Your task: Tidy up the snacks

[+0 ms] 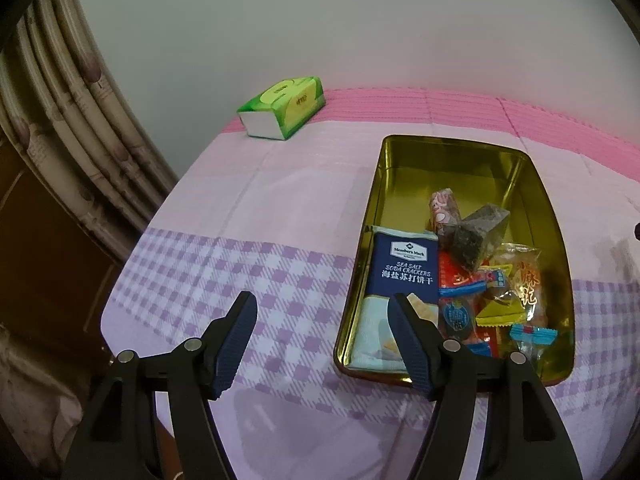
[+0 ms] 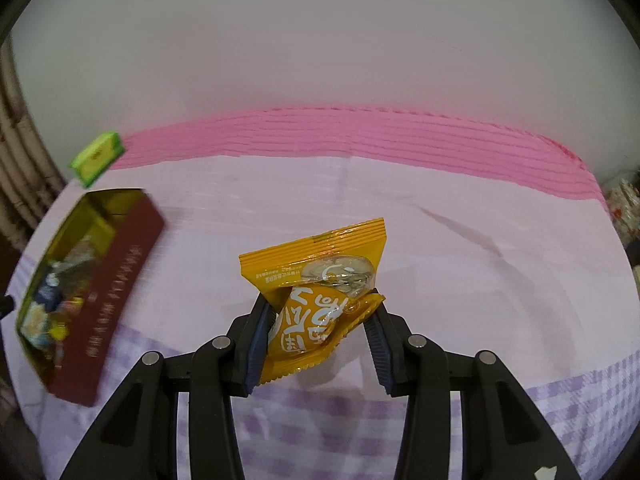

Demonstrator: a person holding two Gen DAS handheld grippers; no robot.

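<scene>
A gold-lined tin box [image 1: 536, 196] lies on the cloth-covered table and holds several snacks: a blue soda cracker pack [image 1: 406, 268], a dark triangular packet [image 1: 478, 236], a pink roll [image 1: 442, 210] and small wrapped sweets [image 1: 500, 308]. My left gripper [image 1: 323, 308] hovers open at the tin's near left corner, nothing between its fingers; the right finger overlaps the cracker pack in view. My right gripper [image 2: 318, 316] is shut on an orange snack packet [image 2: 316, 292], held above the table. The tin [image 2: 124, 280], maroon outside, lies to its left.
A green tissue pack [image 1: 282, 106] [image 2: 96, 162] rests at the table's far left corner by the wall. Curtains [image 1: 68, 128] hang at the left. The pink and lilac checked cloth [image 2: 440, 240] stretches right of the tin.
</scene>
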